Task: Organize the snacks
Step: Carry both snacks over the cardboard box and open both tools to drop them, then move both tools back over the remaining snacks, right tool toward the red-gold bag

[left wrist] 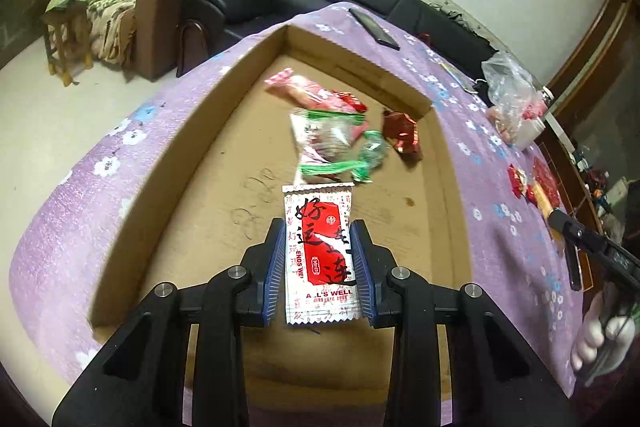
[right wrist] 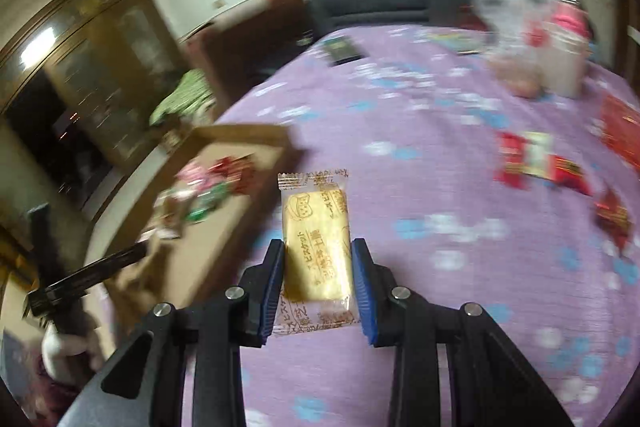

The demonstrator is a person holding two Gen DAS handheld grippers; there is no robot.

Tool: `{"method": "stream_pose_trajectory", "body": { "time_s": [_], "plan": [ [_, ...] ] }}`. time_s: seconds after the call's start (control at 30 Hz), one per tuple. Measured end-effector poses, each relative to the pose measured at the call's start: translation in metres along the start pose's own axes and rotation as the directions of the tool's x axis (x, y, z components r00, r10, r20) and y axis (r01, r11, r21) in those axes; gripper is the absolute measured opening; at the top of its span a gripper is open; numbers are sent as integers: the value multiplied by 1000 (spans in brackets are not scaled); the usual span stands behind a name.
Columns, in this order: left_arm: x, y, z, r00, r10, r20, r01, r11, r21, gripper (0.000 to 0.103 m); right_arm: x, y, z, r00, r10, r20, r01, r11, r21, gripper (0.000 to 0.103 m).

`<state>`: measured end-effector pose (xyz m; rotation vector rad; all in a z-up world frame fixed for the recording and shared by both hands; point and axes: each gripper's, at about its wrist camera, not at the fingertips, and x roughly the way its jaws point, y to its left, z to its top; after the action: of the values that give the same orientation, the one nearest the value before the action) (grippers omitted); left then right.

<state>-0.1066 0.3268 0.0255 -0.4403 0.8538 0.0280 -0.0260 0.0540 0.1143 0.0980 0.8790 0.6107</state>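
Left claw (left wrist: 318, 255): both blue pads are pressing the long edges of the red-and-white snack packet (left wrist: 320, 251), so the jaws are standing only as far apart as the packet is wide; the packet is sticking out flat ahead of the fingers, likely so it can drop face-up.
Packet's place: it is hanging over the cardboard box (left wrist: 224, 131), well inside the walls and clear of the floor, which is probably why the claw is tilting downward here.
Pile ahead of the left claw: a pink wrapper (left wrist: 298, 89), a green-striped wrapper (left wrist: 328, 141) and a dark red candy (left wrist: 402, 131) are already lying together just beyond the packet's tip, marking where sorted snacks are gathering.
Right claw (right wrist: 318, 269): its pads are gripping the sides of a yellow biscuit packet (right wrist: 318, 247), holding it lengthwise above the purple flowered worktop (right wrist: 440, 259).
Biscuit's place: it is not yet over the box, which is sitting to the left of the right claw; the blurred view suggests a carry in progress.
Waiting snacks: red wrappers (right wrist: 536, 163) are lying loose on the worktop, right of and beyond the right claw.
Judgement: the left packet looks ready for release; the biscuit likely follows.
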Motion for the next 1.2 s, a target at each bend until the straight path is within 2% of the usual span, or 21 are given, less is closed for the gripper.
{"method": "stream_pose_trajectory", "body": {
  "time_s": [0.1,0.27,0.43,0.53,0.63,0.73,0.87,0.9,0.93,0.97,1.0,1.1,1.2],
  "plan": [
    [7,10,3,1000,11,-16,-11,1000,-27,32,26,45,3,998,47,-48,-51,996,-67,36],
    [-5,13,1,999,-49,4,49,997,-63,32,64,104,0,988,92,-127,-113,979,-167,36],
    [-23,15,-1,998,-62,29,64,995,-78,32,103,135,-13,975,73,-208,-119,969,-217,37],
    [-31,19,-2,997,-69,31,72,994,-85,32,115,138,-19,971,73,-230,-122,970,-209,38],
    [-42,25,-2,995,-87,51,91,991,-96,32,111,134,-18,969,105,-225,-147,973,-180,42],
    [-55,31,-1,991,-106,83,114,988,-103,32,97,127,-8,975,129,-183,-157,977,-147,44],
    [-77,45,-1,980,-112,162,132,984,-120,32,87,116,15,987,116,-112,-128,987,-97,44],
    [-81,49,-1,978,-113,176,135,983,-122,35,89,117,21,988,110,-104,-120,988,-93,44],
    [-84,52,-1,975,-112,191,137,983,-124,45,91,117,26,990,100,-102,-109,990,-93,43],
    [-86,54,0,973,-111,200,138,983,-123,49,94,118,32,991,93,-100,-102,991,-89,39],
    [-87,57,0,973,-108,203,135,983,-123,54,98,119,38,991,92,-98,-100,992,-83,30],
    [-86,64,1,975,-101,197,128,983,-128,54,117,123,54,988,113,-104,-117,992,-39,29],
    [-84,72,0,977,-95,190,125,981,-151,54,141,134,64,980,134,-144,-137,991,-12,29]
  ]
}}
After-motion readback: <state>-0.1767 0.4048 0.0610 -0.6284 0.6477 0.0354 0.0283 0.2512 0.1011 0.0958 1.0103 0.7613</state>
